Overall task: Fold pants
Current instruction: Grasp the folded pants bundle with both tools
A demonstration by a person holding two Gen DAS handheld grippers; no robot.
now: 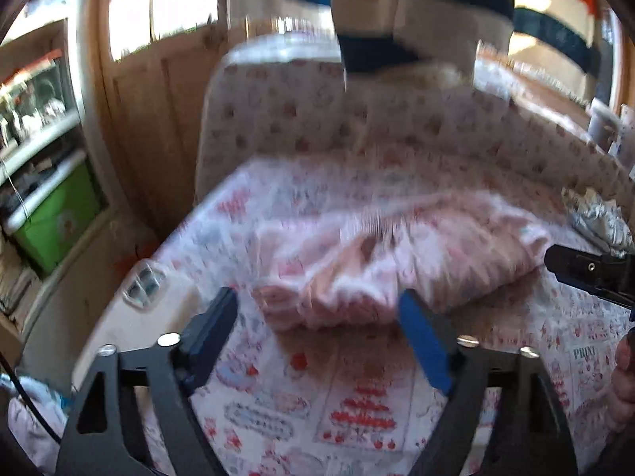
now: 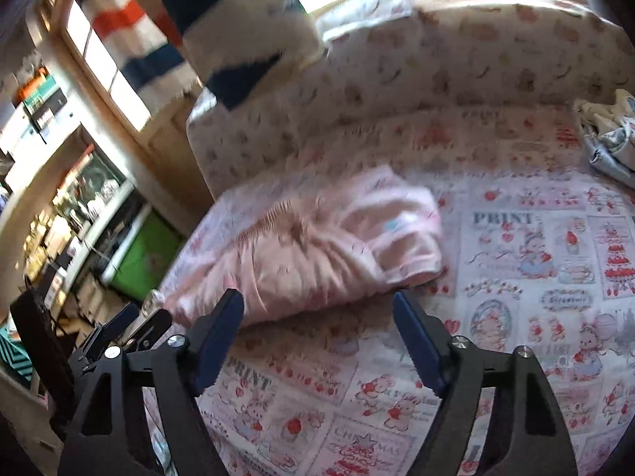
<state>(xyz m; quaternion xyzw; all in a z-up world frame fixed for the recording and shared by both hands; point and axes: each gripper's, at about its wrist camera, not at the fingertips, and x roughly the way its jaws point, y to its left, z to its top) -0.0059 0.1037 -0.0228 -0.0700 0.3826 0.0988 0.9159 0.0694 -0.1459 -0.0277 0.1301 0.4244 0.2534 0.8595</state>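
A crumpled pink pair of pants (image 1: 397,254) (image 2: 317,246) lies in a heap on the printed bed sheet (image 1: 357,396) (image 2: 516,277). My left gripper (image 1: 319,297) hovers just short of the heap's near left end, its jaws open with no cloth pinched between the blue pads. My right gripper (image 2: 317,297) also stands open, at the heap's near edge, with its pads off the fabric. The right gripper (image 1: 587,273) shows at the right edge of the left wrist view. The left gripper (image 2: 119,333) appears low on the left of the right wrist view. Both views are motion-blurred.
A padded patterned bolster (image 1: 357,127) (image 2: 436,71) runs behind the pants. A striped orange, blue and white cloth (image 1: 397,20) (image 2: 222,27) hangs above. A grey-white garment (image 1: 599,218) (image 2: 607,146) lies at the right. Shelves with a green box (image 1: 59,218) (image 2: 147,254) stand beyond the bed's left edge.
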